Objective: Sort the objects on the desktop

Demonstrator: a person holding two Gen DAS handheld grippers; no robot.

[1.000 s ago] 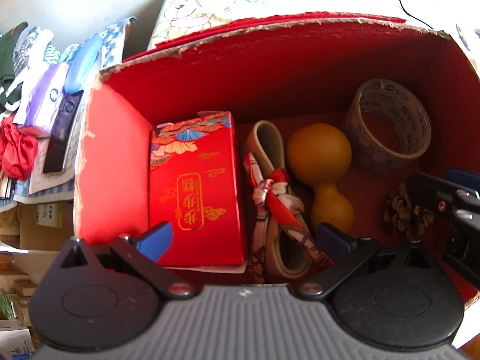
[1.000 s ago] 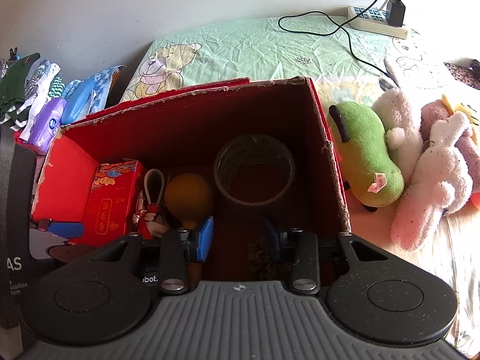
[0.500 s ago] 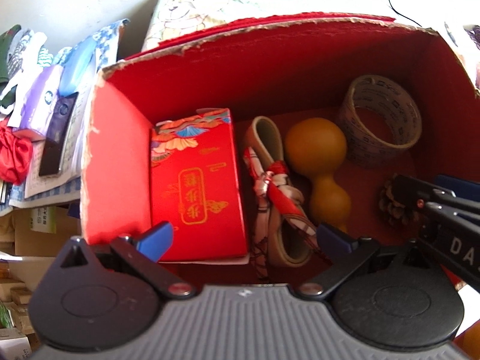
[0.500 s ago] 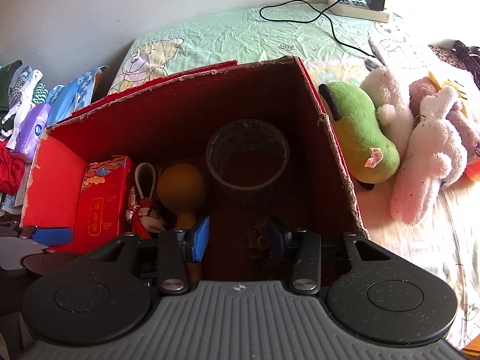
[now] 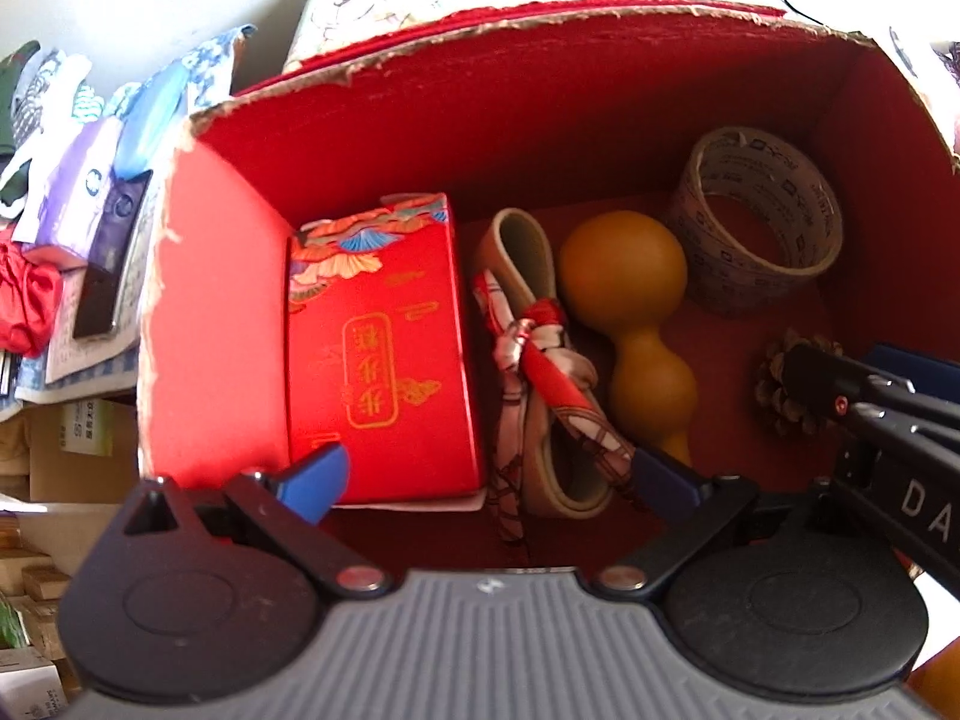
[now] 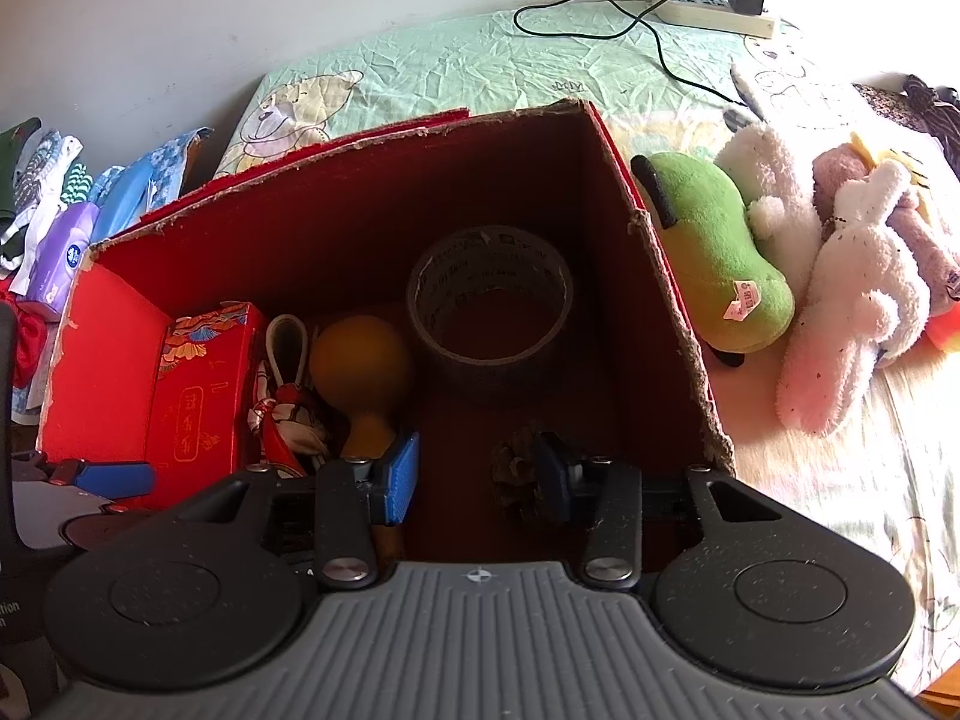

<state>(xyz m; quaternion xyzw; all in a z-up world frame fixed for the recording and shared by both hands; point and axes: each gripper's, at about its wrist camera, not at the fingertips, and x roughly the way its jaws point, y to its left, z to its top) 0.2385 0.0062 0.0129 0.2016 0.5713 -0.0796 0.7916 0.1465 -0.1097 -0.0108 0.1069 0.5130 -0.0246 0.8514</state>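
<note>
Left wrist view: left gripper (image 5: 489, 480) spread wide over the near edge of the red cardboard box (image 5: 210, 312), nothing between its blue tips. Inside, from left to right: a red gift box (image 5: 378, 348) against the left wall, a cream loop tied with a patterned ribbon (image 5: 540, 384) just beside it, a tan gourd (image 5: 630, 300) touching the ribbon bundle, and a roll of printed tape (image 5: 759, 240) leaning in the far right corner. Near the right wall, a pine cone (image 5: 780, 390) on the box floor, partly covered by the black fingers of the right gripper (image 5: 864, 378) reaching in from the right. Packets and clothes piled outside, to the left.

Right wrist view: right gripper (image 6: 477, 471) low inside the box (image 6: 660, 300), partly open, gripping nothing; pine cone (image 6: 516, 471) between the tips, close against the right one and apart from the left one. Tape roll (image 6: 489, 300) farther in, gourd (image 6: 360, 366) and gift box (image 6: 204, 384) to the left. One blue tip of the left gripper (image 6: 114, 477) at the near left. Green and white plush toys (image 6: 720, 240) on the bedsheet (image 6: 480, 66) to the right of the box, power strip (image 6: 708, 3) at the far edge
</note>
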